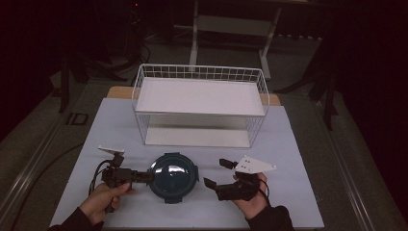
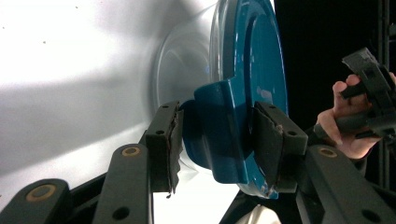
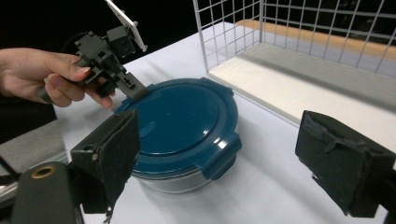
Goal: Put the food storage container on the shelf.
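Note:
A round clear container with a dark teal lid (image 1: 173, 175) stands at the front middle of the table. My left gripper (image 1: 149, 176) reaches its left rim. In the left gripper view the two pads sit against both sides of a teal latch tab (image 2: 224, 135) of the lid (image 2: 252, 70), shut on it. My right gripper (image 1: 216, 173) is held just right of the container, open, with nothing between its jaws. In the right gripper view the lid (image 3: 180, 116) lies ahead between the wide-apart pads (image 3: 345, 163), and the left gripper (image 3: 135, 91) touches its far rim.
A white wire basket (image 1: 199, 72) with a white shelf on top stands behind the container, open toward the front. Its mesh wall (image 3: 233, 37) is close to the container's far right. The pale tabletop (image 1: 288, 159) ends near both hands; beyond it the floor is dark.

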Demonstrator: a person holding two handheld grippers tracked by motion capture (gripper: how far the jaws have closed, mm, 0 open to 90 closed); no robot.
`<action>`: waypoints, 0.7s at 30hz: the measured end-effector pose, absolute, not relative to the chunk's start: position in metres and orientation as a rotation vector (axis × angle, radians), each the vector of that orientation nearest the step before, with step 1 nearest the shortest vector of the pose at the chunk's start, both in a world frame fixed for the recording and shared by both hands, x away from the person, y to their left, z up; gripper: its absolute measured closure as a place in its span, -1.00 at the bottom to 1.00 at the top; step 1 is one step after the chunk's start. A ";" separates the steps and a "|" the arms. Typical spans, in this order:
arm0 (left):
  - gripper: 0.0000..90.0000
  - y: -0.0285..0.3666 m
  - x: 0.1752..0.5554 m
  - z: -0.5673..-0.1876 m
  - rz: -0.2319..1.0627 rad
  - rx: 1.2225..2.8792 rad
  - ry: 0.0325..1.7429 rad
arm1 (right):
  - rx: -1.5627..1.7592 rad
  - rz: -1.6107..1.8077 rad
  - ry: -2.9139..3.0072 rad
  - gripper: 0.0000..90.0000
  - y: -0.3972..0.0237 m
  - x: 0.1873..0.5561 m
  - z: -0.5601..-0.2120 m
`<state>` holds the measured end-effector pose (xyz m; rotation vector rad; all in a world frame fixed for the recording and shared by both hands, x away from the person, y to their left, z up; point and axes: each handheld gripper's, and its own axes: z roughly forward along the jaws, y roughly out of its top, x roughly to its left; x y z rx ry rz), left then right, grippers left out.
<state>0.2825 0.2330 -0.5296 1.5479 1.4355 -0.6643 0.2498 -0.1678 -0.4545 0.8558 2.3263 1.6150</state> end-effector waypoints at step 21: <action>0.28 0.218 0.258 -0.504 -0.455 1.731 1.243 | 1.388 1.673 2.582 -0.16 -0.159 0.280 -0.499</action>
